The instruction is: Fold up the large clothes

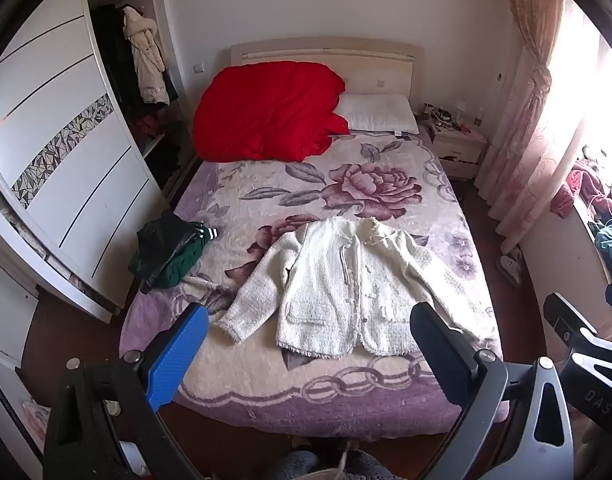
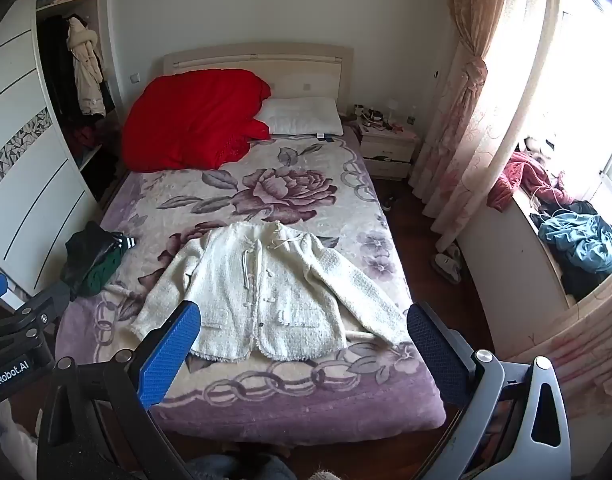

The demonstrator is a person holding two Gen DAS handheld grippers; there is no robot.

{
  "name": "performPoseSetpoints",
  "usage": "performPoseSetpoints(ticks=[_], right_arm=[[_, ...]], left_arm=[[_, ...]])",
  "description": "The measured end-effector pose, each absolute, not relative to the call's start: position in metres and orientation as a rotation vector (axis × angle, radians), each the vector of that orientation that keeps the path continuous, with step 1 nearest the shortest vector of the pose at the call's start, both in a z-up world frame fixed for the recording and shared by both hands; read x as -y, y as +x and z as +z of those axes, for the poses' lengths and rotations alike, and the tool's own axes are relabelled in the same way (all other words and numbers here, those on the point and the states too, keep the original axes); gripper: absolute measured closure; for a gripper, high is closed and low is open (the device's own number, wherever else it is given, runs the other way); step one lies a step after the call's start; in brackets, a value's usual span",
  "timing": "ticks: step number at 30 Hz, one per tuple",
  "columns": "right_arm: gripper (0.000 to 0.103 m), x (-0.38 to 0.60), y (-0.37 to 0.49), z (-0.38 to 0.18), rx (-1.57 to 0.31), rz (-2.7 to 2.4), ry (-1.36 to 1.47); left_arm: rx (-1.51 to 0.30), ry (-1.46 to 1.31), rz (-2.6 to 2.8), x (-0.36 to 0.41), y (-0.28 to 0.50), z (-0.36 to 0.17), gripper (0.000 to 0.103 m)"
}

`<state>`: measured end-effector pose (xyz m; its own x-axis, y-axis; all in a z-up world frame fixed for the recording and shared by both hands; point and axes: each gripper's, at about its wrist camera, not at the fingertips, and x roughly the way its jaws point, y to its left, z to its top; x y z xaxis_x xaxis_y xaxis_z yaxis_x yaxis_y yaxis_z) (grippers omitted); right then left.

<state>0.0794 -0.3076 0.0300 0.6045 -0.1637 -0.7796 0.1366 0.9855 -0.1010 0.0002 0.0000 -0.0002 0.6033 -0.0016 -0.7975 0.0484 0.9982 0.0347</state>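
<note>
A cream knitted jacket (image 1: 337, 284) lies spread flat, front up, sleeves out to both sides, on the near half of the bed (image 1: 306, 404). In the right wrist view the same jacket (image 2: 266, 292) lies with its hem toward me. My left gripper (image 1: 309, 328) hovers open above the foot of the bed, nothing between its blue pads. My right gripper (image 2: 304, 326) is likewise open and empty, held above the jacket's hem. Neither gripper touches the cloth.
A dark green and black heap of clothes (image 1: 170, 252) sits at the bed's left edge. A red quilt (image 1: 266, 116) and a white pillow (image 1: 377, 114) lie at the head. A wardrobe (image 1: 62, 176) stands left; a nightstand (image 2: 387, 148), curtains and a cluttered window ledge (image 2: 569, 236) are right.
</note>
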Motion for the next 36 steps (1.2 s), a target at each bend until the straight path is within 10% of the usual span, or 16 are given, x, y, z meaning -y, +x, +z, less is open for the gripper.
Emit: performPoseSetpoints(ticks=[36], right_arm=[[0.0,0.31,0.082,0.046,-0.884,-0.176,-0.043]], left_arm=[[-0.895,0.052,-0.038,0.004,0.007,0.013,0.0]])
